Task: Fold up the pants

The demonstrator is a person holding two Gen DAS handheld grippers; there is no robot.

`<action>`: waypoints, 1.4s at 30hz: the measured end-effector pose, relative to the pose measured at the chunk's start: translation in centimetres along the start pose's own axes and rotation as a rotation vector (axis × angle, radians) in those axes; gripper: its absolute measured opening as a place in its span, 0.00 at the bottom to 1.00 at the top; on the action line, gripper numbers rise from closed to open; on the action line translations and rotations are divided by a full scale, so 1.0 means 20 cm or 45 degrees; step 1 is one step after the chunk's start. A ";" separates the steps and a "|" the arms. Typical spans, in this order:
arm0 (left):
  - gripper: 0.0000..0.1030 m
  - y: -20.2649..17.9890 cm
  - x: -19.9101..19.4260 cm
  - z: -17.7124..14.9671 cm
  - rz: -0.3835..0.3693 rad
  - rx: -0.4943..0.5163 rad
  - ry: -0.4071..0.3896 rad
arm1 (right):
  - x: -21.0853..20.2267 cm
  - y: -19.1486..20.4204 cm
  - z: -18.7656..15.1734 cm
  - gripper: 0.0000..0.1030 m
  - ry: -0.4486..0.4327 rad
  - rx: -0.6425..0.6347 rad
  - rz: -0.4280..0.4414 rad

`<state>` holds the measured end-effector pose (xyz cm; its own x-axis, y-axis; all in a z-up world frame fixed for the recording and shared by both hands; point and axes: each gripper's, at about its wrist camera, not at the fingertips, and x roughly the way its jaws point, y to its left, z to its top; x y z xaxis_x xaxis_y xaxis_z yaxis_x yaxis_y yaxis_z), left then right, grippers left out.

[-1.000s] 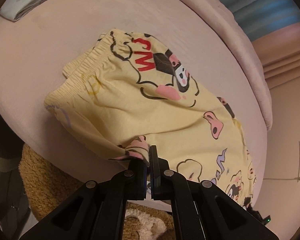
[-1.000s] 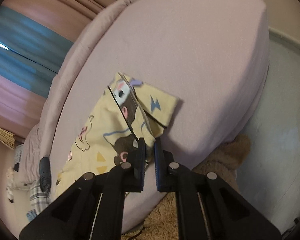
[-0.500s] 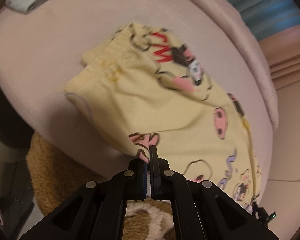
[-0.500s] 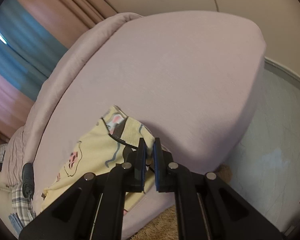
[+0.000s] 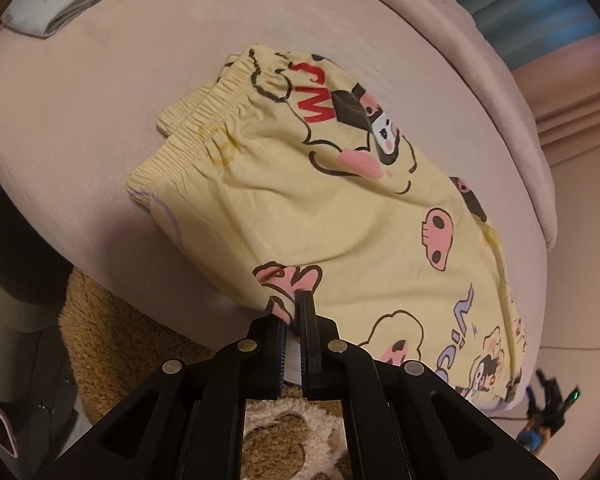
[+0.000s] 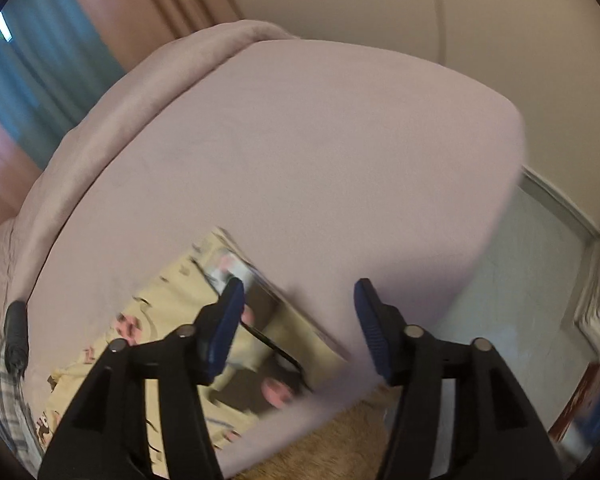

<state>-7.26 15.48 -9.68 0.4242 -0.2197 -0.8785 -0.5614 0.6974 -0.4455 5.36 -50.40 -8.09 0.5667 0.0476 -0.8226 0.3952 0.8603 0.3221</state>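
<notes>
We have the yellow pants (image 5: 320,208) lying flat on the pink bed (image 5: 100,92), near its front edge. Our left gripper (image 5: 294,304) is pinched on their near edge, while our right gripper (image 6: 298,300) hangs with its 2 fingers spread wide, holding nothing. With only 1 corner held, we risk dragging the cloth skewed, or pulling it off the bed onto the tan rug (image 5: 112,332).

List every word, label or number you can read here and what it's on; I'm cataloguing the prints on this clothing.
"JM", as it reads in the left wrist view: red letters near the waistband of the yellow pants.
Purple lettering near the pants' hem: too distorted to read.
In the right wrist view the print is blurred; nothing legible.
</notes>
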 end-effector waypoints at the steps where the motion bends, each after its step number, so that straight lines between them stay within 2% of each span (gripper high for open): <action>1: 0.00 0.00 0.00 0.00 -0.001 0.000 -0.002 | 0.05 0.05 0.02 0.58 0.028 -0.042 0.033; 4: 0.00 -0.01 0.01 -0.02 0.001 -0.001 -0.009 | 0.27 0.18 0.06 0.57 0.148 -0.142 0.100; 6: 0.00 0.00 0.01 -0.01 0.006 -0.001 -0.013 | 0.40 0.23 0.08 0.57 0.194 -0.183 0.070; 7: 0.00 0.00 0.01 -0.01 0.006 -0.004 -0.016 | 0.45 0.25 0.08 0.52 0.161 -0.233 -0.015; 8: 0.00 0.00 0.02 -0.01 0.009 -0.007 -0.019 | 0.46 0.26 0.08 0.42 0.131 -0.268 -0.042; 9: 0.00 0.00 0.02 -0.01 0.015 -0.009 -0.017 | 0.48 0.27 0.09 0.25 0.117 -0.296 -0.025; 10: 0.00 0.01 0.02 -0.01 0.013 -0.010 -0.016 | 0.47 0.27 0.10 0.15 0.115 -0.277 0.004; 14: 0.00 0.02 0.00 -0.01 0.002 -0.008 -0.017 | 0.38 0.25 0.15 0.13 0.006 -0.214 0.059; 17: 0.00 0.06 -0.03 0.01 -0.012 -0.026 -0.017 | 0.42 0.21 0.15 0.13 0.012 -0.148 0.059; 19: 0.00 0.09 -0.04 0.01 -0.042 -0.042 -0.001 | 0.51 0.20 0.11 0.15 0.055 -0.155 0.012; 21: 0.01 0.12 -0.06 0.02 -0.068 -0.050 0.009 | 0.52 0.23 0.08 0.16 -0.011 -0.172 0.006; 23: 0.07 0.14 -0.12 0.04 -0.082 -0.043 0.000 | 0.47 0.26 0.08 0.27 0.007 -0.214 -0.061; 24: 0.15 0.14 -0.16 0.05 -0.080 -0.035 -0.013 | 0.45 0.30 0.08 0.43 0.031 -0.245 -0.113; 25: 0.25 0.15 -0.19 0.06 -0.079 -0.025 -0.028 | 0.42 0.34 0.08 0.52 0.028 -0.269 -0.132; 27: 0.38 0.15 -0.26 0.11 -0.071 0.007 -0.093 | 0.35 0.43 0.10 0.53 0.001 -0.327 -0.134; 28: 0.43 0.16 -0.30 0.16 -0.049 0.025 -0.143 | 0.31 0.53 0.08 0.58 -0.004 -0.390 -0.130; 29: 0.43 0.16 -0.32 0.19 -0.019 0.027 -0.176 | 0.28 0.59 0.06 0.60 -0.008 -0.432 -0.118; 31: 0.43 0.16 -0.35 0.28 0.036 0.061 -0.273 | 0.22 0.80 0.01 0.61 -0.021 -0.548 -0.052; 33: 0.43 0.16 -0.31 0.36 0.006 0.132 -0.305 | 0.19 1.04 -0.08 0.62 0.003 -0.663 0.062; 36: 0.43 0.15 -0.18 0.48 -0.006 0.168 -0.246 | 0.21 1.39 -0.26 0.62 0.101 -0.823 0.292; 37: 0.43 0.14 -0.14 0.51 -0.024 0.183 -0.224 | 0.24 1.53 -0.33 0.62 0.165 -0.873 0.368; 39: 0.43 0.13 -0.07 0.56 -0.049 0.184 -0.188 | 0.30 1.73 -0.46 0.62 0.264 -0.959 0.460; 42: 0.43 0.11 0.00 0.59 -0.081 0.201 -0.136 | 0.37 1.98 -0.62 0.61 0.350 -1.087 0.522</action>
<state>-0.18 25.14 -8.58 0.5330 -0.1986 -0.8225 -0.4161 0.7848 -0.4592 16.32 -9.76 -7.26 0.3129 0.4471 -0.8380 -0.5099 0.8234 0.2489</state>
